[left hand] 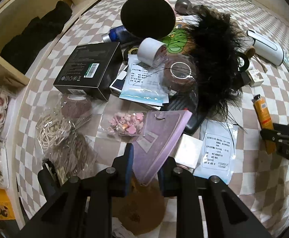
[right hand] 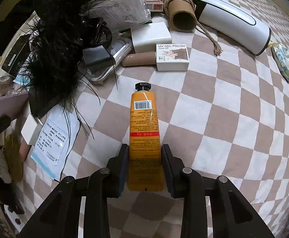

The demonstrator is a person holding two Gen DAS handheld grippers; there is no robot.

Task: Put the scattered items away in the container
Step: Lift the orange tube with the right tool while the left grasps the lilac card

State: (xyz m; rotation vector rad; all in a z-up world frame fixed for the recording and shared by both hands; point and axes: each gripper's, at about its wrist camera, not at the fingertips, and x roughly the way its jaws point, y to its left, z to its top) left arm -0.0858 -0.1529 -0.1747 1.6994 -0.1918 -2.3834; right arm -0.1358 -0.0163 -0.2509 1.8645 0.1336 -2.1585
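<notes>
My left gripper is shut on the lower corner of a flat lilac box, which tilts up over the checked cloth. An orange tube with a black cap points away from me, and my right gripper is shut on its lower half, both pads against its sides. In the left wrist view the same orange tube shows at the right edge with the right gripper behind it. A cream wooden compartment holding dark cloth stands at the far left.
Clutter fills the middle: a black box, a white tape roll, a black feather piece, a bag of pink beads and a white sachet. A gel polish box and a white cylinder device lie beyond the tube.
</notes>
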